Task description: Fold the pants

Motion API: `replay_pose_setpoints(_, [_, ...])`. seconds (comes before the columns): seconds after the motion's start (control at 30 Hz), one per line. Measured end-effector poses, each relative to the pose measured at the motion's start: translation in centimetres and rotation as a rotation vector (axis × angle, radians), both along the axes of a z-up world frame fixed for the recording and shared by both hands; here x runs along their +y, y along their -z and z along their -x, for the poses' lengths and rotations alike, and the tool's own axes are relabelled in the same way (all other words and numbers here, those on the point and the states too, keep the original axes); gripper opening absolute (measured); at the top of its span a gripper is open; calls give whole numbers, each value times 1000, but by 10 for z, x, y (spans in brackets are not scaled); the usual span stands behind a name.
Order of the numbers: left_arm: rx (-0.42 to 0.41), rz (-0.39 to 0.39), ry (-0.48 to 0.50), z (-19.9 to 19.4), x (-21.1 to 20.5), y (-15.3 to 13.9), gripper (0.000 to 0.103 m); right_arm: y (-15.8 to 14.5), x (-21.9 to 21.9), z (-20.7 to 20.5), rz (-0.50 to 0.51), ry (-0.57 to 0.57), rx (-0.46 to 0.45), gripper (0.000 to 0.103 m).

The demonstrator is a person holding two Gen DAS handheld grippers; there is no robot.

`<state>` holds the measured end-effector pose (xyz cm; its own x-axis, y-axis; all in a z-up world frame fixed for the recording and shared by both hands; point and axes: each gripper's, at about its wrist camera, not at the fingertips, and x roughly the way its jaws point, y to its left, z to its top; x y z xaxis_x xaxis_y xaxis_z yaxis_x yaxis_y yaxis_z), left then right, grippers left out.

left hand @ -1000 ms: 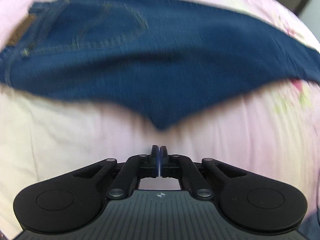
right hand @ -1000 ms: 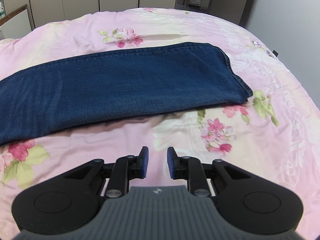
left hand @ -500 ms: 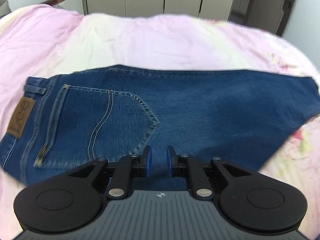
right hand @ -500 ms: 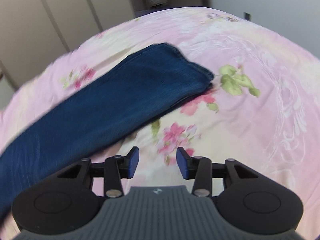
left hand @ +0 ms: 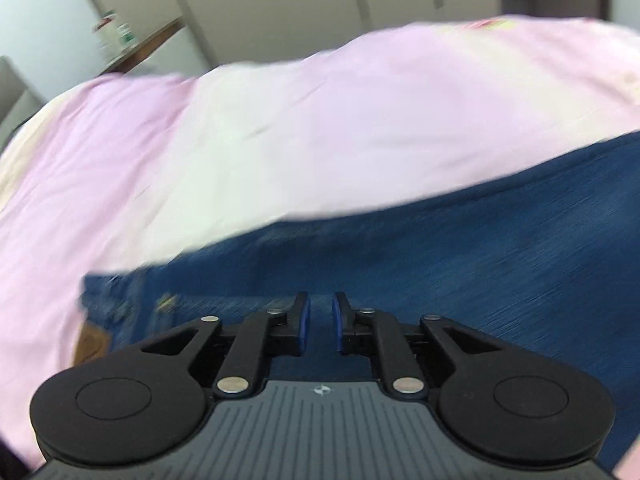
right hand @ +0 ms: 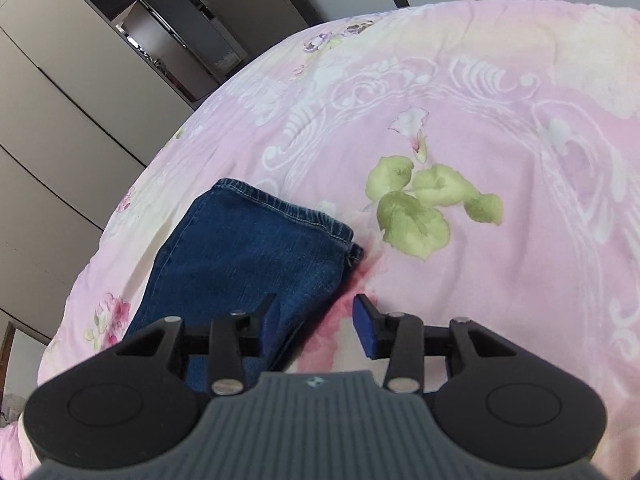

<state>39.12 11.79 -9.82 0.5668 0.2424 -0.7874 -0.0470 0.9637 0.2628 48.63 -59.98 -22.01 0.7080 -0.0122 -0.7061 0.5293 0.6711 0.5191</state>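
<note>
Pants (left hand: 460, 264): dark blue denim, laid flat on a pink floral bedspread (left hand: 280, 128). Waist end is seen in the left wrist view, leg hem in the right wrist view (right hand: 256, 248).

Left gripper (left hand: 320, 322): held low over the waist area, tilted, fingers set a narrow gap apart with nothing between them; denim is seen through the gap. This view is motion-blurred; a brown patch (left hand: 93, 342) at the left edge of the denim is partly cut off by the gripper body, its lettering unreadable. Contact between fingertips and cloth cannot be told.

Right gripper (right hand: 316, 320): held above the hem corner, fingers spread wide, empty. The left finger overlaps the denim edge; the right finger (right hand: 366, 320) is over bare bedspread. A stitched hem (right hand: 288, 210) and a green leaf print (right hand: 416, 208) are shown sharply here only. Wardrobe doors (right hand: 52, 120) are seen behind the bed.
</note>
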Motion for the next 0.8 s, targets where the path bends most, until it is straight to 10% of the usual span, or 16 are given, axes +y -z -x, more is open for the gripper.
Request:
replay_pose_setpoints(0.4, [17,228,415,-48,-134,11,20,34,-9,-28,-18,-3,-40,23])
replay_pose_setpoints(0.53, [15,235,490,-68,-165,18,20,8,-4,-27,71,-39,-74,4])
replay_pose_setpoints(0.8, [17,234,482,-108,-212,48,20,-85,14,-35,204,-184,-148,1])
